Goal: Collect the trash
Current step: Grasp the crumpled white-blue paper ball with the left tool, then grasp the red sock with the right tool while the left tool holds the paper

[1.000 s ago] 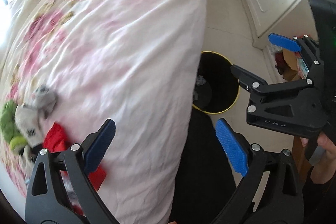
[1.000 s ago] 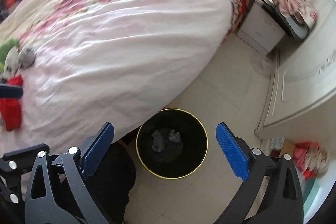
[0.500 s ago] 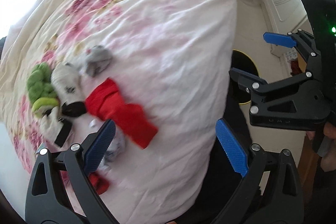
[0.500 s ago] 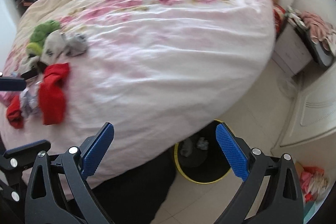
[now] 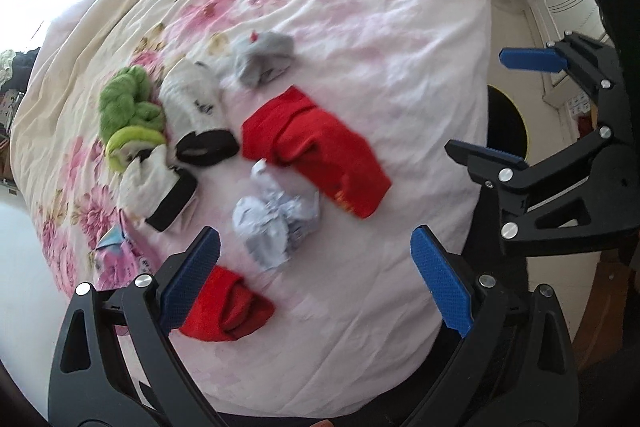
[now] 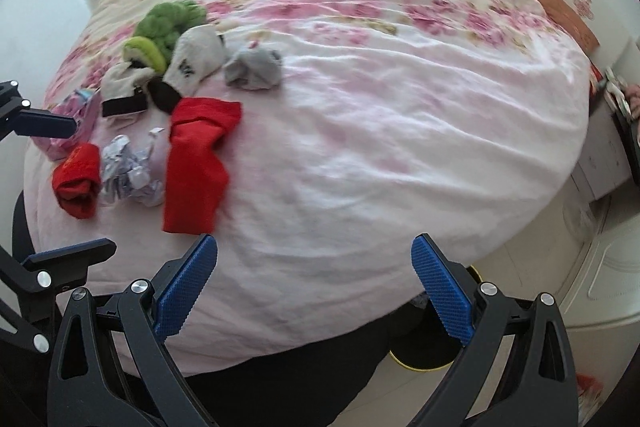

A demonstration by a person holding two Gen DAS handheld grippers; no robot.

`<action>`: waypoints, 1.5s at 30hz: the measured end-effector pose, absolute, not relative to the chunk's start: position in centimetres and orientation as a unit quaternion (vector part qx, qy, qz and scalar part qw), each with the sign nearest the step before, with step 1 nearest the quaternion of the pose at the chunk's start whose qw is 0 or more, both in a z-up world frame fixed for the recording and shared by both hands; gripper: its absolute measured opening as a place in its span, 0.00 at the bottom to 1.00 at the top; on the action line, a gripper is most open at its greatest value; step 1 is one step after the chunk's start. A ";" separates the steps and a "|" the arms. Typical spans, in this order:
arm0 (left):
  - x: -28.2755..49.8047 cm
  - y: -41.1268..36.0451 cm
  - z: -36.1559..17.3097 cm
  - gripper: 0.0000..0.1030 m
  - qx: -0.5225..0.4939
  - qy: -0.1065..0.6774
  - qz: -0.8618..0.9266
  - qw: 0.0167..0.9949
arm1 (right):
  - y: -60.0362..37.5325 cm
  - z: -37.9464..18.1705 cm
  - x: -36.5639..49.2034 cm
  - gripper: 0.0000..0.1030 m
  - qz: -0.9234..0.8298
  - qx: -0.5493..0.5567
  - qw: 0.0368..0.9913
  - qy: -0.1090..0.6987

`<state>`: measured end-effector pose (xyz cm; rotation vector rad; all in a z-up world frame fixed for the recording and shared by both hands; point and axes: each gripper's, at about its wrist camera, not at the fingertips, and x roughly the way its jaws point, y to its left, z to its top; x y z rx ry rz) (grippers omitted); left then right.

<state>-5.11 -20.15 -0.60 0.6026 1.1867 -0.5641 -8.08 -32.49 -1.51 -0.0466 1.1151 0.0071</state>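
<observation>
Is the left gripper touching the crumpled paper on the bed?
Apart. The left wrist view shows the left gripper open, with bare bedsheet between its fingers and the crumpled paper.
</observation>
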 end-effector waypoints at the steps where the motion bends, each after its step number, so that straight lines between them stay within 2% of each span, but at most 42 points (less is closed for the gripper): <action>1: -5.1 -19.6 -0.7 0.91 0.273 0.543 -0.262 0.749 | -32.2 -1.5 -8.0 0.91 0.006 -0.026 0.848 0.529; 12: -2.9 -17.5 -3.6 0.94 0.263 0.571 -0.273 0.728 | -29.3 -1.9 -7.7 0.91 0.028 -0.055 0.843 0.534; 26: -0.9 -19.2 -8.1 0.93 0.334 0.555 -0.282 0.707 | -28.8 -1.9 -7.5 0.91 0.025 -0.054 0.839 0.540; 27: -0.6 -19.2 -8.5 0.81 0.342 0.548 -0.278 0.711 | -28.6 -2.1 -7.3 0.91 0.030 -0.054 0.838 0.542; 28: -0.2 -19.1 -9.1 0.52 0.343 0.554 -0.270 0.709 | -28.4 -2.3 -7.1 0.91 0.033 -0.054 0.837 0.544; 29: 0.4 -18.8 -9.7 0.42 0.331 0.576 -0.267 0.698 | -28.2 -2.6 -6.8 0.91 0.036 -0.054 0.836 0.545; 42: 3.1 -15.5 -9.1 0.43 0.258 0.598 -0.255 0.714 | -25.7 -6.6 -1.1 0.90 0.105 -0.047 0.815 0.568; 45: 3.2 -15.3 -9.1 0.43 0.259 0.600 -0.254 0.713 | -25.3 -8.1 0.0 0.86 0.089 -0.065 0.806 0.582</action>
